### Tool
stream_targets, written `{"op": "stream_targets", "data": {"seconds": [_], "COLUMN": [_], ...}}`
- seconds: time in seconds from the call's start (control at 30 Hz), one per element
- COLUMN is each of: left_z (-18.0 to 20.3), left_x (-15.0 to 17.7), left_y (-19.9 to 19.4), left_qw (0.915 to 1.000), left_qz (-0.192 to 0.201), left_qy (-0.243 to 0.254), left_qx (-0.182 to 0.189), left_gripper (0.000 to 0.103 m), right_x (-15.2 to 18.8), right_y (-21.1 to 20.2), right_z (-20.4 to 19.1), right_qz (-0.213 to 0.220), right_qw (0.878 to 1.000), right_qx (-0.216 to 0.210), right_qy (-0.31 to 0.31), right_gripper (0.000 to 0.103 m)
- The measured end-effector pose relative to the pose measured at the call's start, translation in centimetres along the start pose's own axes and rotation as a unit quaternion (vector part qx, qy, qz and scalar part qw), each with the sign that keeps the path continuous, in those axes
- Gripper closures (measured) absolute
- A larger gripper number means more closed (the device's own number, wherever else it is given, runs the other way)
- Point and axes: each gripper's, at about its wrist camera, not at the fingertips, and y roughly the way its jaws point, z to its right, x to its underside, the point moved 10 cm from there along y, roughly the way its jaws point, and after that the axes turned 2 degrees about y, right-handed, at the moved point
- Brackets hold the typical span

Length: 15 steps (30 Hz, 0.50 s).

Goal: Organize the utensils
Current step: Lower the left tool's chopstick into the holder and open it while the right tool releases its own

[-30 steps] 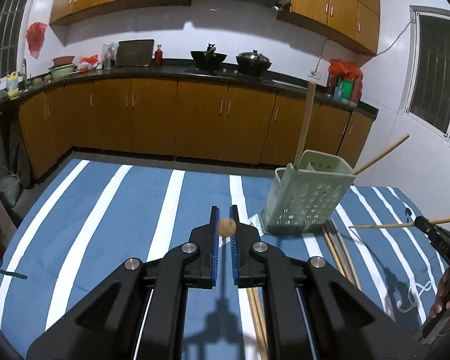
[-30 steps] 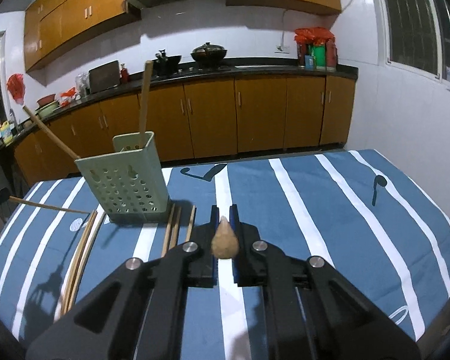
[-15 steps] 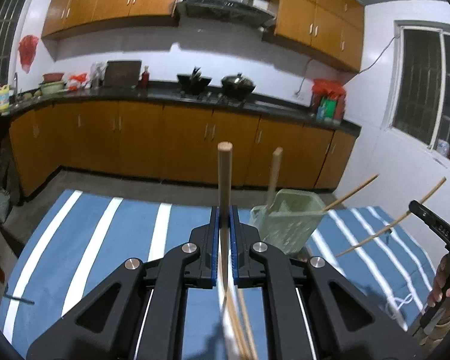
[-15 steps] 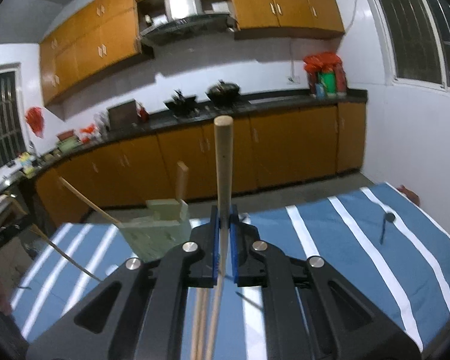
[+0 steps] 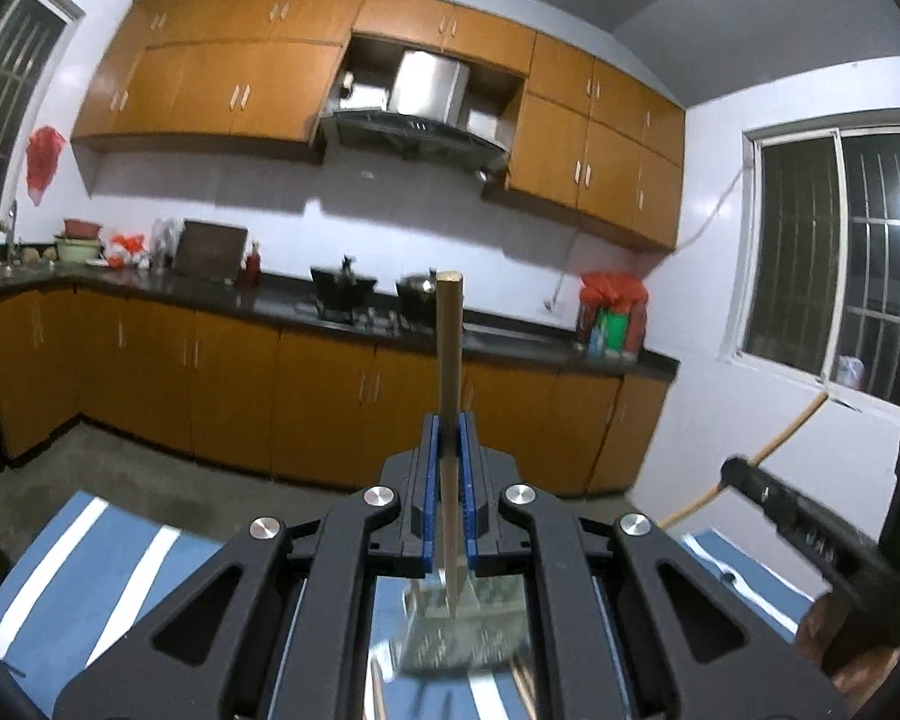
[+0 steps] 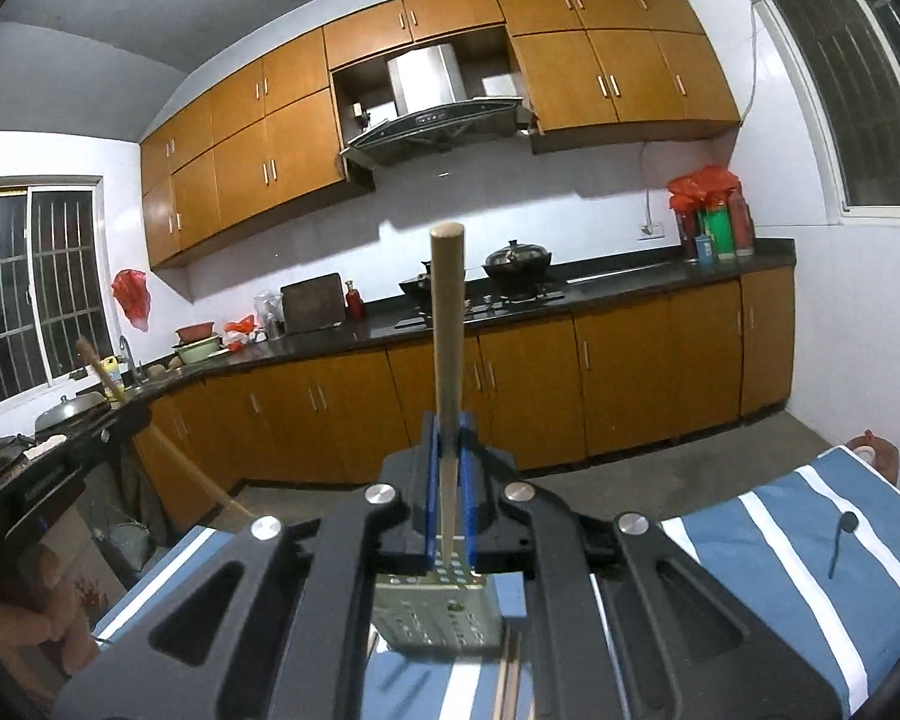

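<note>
We see the left gripper (image 5: 448, 450) with its blue-padded fingers (image 5: 429, 480) pressed against a wooden chopstick (image 5: 449, 372), which rises upright between them, its blunt end level with the countertop (image 5: 270, 303) behind and its thin tip pointing down toward the pale green perforated holder (image 5: 462, 630) just below the jaws. The right gripper (image 6: 448, 450) likewise clamps a second wooden chopstick (image 6: 448, 330), upright, its tip over the same green holder (image 6: 435, 618) seen through the gap in the gripper frame. Each tool appears in the other's view: the right one at the right edge of the left wrist view, with its stick slanting toward the window (image 5: 834, 264), and the left one at the left edge of the right wrist view. We cannot tell whether either tip has entered the holder. The holder stands on a blue cloth with white stripes (image 6: 810, 540); further loose chopsticks (image 6: 510, 684) lie on the cloth beside its base. Beyond are orange-brown cabinets (image 6: 630, 372) and a range hood (image 6: 432, 120).
</note>
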Motion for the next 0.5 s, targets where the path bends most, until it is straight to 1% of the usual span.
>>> {"op": "stream_targets", "data": {"seconds": [0.1,0.2,0.33,0.5], "left_z": [0.3,0.6,0.7,1.2], "left_x": [0.3,2.2,4.4,6.3], "left_y": [2.0,3.9,6.0,7.2], "left_qw": [1.0,0.9997,0.9989,0.9972], "left_qz": [0.0,-0.019,-0.043,-0.071], "left_qy": [0.0,0.012,0.018,0.021], "left_qx": [-0.005,-0.012,-0.01,0.0], "left_gripper": [0.096,0.096,0.096,0.096], "right_x": [0.4,1.5,3.3,5.3], "right_y": [1.9,3.9,6.0,6.9], "right_z": [-0.2,-0.1,0.1,-0.5], "right_qz": [-0.012,-0.034,-0.063,-0.085], "right_qw": [1.0,0.999,0.998,0.996], "right_qx": [0.003,0.007,0.01,0.013], "right_qy": [-0.006,-0.008,-0.005,-0.013], "right_gripper": [0.095,0.095,0.095,0.093]}}
